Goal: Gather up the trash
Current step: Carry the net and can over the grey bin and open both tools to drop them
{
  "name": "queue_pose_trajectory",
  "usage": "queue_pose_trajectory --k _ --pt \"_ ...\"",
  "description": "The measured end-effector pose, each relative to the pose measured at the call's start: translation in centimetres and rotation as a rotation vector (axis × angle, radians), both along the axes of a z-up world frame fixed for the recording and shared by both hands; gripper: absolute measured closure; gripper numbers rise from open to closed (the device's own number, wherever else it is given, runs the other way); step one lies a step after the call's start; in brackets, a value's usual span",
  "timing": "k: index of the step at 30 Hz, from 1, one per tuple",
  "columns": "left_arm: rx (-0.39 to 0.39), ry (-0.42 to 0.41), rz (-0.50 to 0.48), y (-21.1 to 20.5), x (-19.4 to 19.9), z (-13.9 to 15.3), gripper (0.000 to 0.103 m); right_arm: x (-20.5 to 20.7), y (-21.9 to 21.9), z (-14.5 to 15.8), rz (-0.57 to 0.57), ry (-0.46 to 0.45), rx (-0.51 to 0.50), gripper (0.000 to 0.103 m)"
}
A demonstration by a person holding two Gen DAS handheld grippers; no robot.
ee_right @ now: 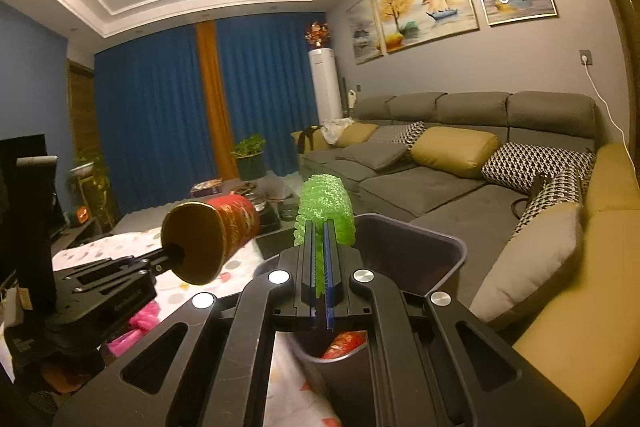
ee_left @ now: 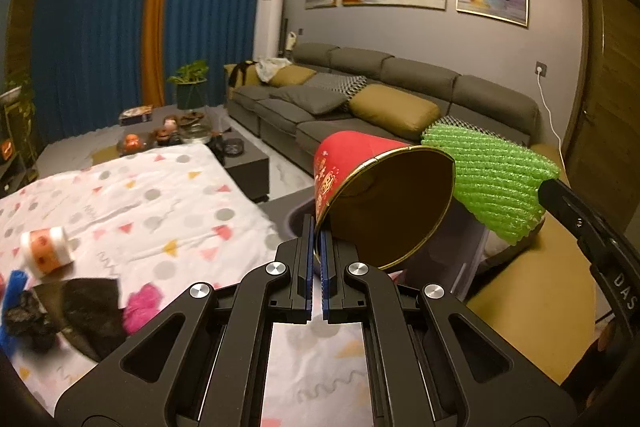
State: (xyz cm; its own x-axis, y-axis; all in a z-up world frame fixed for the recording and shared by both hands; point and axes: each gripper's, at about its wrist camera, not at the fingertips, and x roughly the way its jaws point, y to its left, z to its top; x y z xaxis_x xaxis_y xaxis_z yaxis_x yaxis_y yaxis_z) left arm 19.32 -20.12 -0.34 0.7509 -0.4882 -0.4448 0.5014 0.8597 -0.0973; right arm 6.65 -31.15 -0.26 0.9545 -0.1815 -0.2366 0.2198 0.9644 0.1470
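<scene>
Trash bin [ee_right: 448, 247] sits between patterned tablecloth [ee_left: 132, 195] and sofa [ee_right: 460, 195].

The bin [ee_right: 452, 247] is mostly hidden behind the right gripper [ee_right: 319, 227], and the red thing [ee_right: 347, 343] inside it shows only in part. The dark scraps [ee_left: 60, 311] on the desk [ee_left: 152, 203] are too blurred to identify, cut by the left edge.
</scene>
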Motion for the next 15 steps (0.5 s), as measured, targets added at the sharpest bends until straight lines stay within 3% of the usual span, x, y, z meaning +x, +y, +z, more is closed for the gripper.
queue_pose_trajectory --k 15 --pt "0.004 0.048 -0.055 -4.3 3.1 -1.8 0.101 2.6 -1.3 -0.8 -0.036 0.041 0.012 0.099"
